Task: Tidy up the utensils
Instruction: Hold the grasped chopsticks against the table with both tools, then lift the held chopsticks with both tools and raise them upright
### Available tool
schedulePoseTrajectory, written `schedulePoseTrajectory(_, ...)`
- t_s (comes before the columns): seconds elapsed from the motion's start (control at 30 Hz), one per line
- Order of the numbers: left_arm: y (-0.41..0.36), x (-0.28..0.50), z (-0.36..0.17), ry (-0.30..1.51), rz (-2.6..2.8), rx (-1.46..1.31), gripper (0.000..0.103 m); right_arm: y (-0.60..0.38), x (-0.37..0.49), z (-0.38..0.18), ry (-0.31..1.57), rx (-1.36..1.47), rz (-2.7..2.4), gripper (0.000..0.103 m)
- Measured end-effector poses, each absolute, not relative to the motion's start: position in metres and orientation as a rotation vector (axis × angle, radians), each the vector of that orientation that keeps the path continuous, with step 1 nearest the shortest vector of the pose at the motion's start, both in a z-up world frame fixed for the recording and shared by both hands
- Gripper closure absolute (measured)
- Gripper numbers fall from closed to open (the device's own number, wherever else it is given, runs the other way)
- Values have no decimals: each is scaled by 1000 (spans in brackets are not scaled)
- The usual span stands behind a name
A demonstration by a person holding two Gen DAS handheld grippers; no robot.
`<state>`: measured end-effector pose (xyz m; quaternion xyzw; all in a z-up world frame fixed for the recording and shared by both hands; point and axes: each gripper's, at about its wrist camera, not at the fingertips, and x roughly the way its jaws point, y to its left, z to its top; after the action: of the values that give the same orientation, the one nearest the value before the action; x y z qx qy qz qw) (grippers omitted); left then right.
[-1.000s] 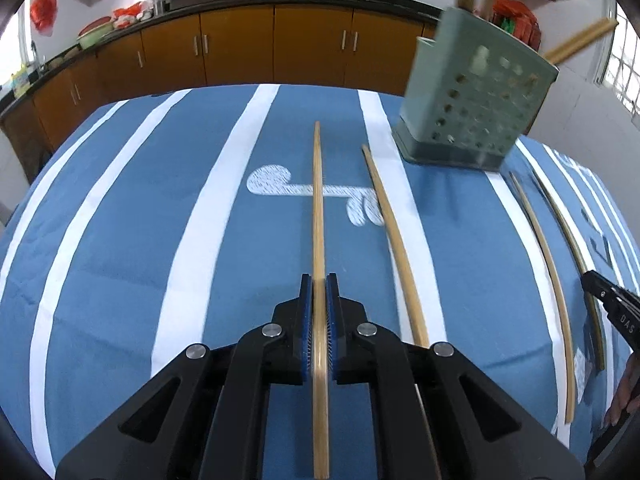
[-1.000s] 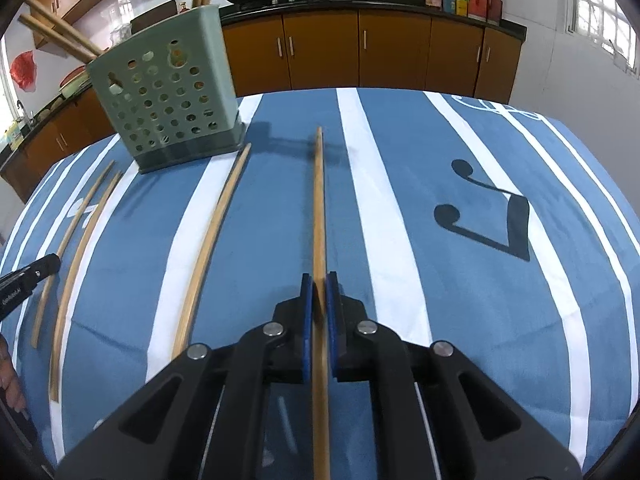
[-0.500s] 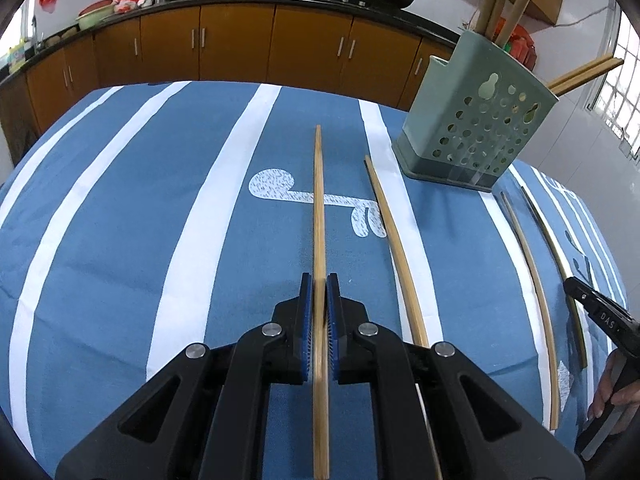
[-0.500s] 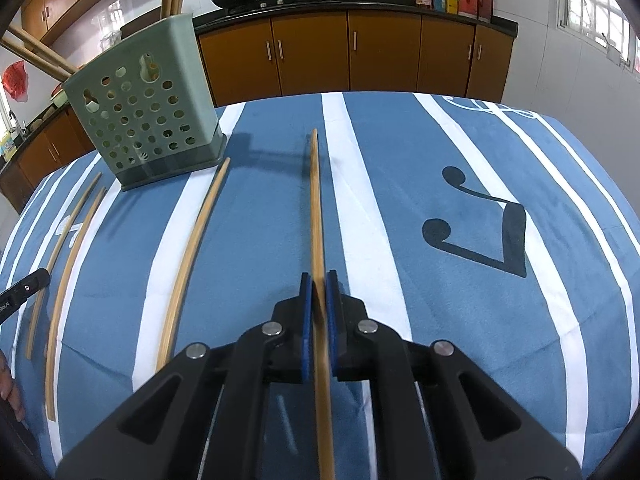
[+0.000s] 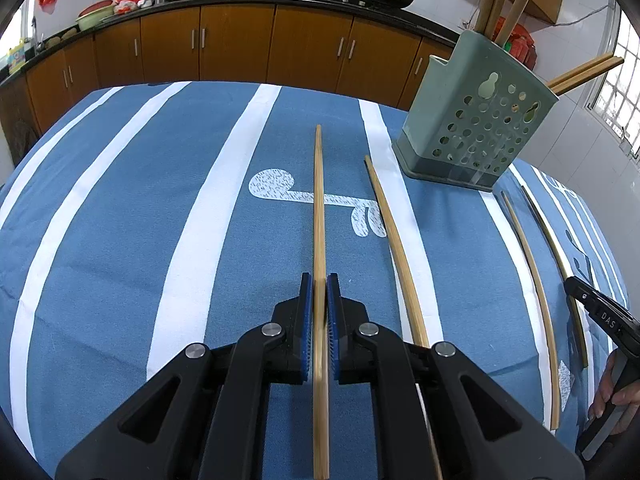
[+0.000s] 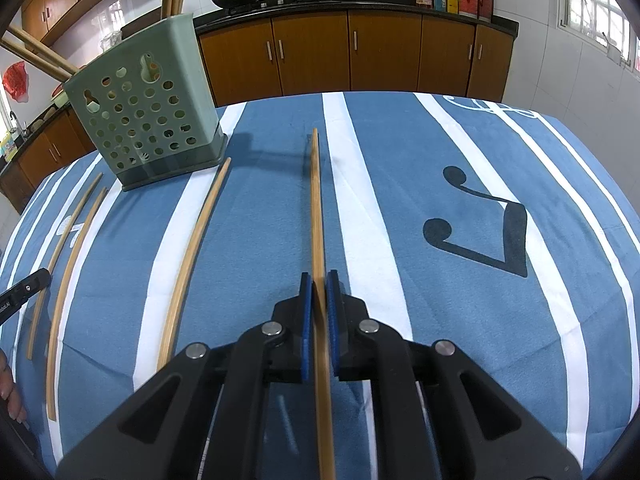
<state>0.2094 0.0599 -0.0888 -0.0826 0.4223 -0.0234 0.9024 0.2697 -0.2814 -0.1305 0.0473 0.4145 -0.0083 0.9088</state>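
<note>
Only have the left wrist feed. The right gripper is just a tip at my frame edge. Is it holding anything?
Observer: Yes. The right gripper is shut on a chopstick that points straight ahead along its fingers.
Operator: Anything on the cloth to its right?
Observer: No utensils there, only a black music note printed on the tablecloth.
Operator: Where's the holder from there?
Observer: The green holder stands ahead and to the left, apart from that chopstick, with one loose chopstick lying between them.
</note>
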Motion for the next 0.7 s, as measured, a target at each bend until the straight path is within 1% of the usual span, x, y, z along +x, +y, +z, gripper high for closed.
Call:
schedulePoseTrajectory(0.27, 60, 209, -89, 873, -48, -170, 94, -280, 270, -131, 856, 97, -18, 94)
schedulePoseTrajectory(0.43, 49, 201, -87, 883, -29, -83, 94, -278, 262, -132, 858, 80, -19, 94)
schedulePoseTrajectory(0.7, 43, 187, -88, 883, -39, -40, 94, -280, 253, -132, 859, 92, -8, 95)
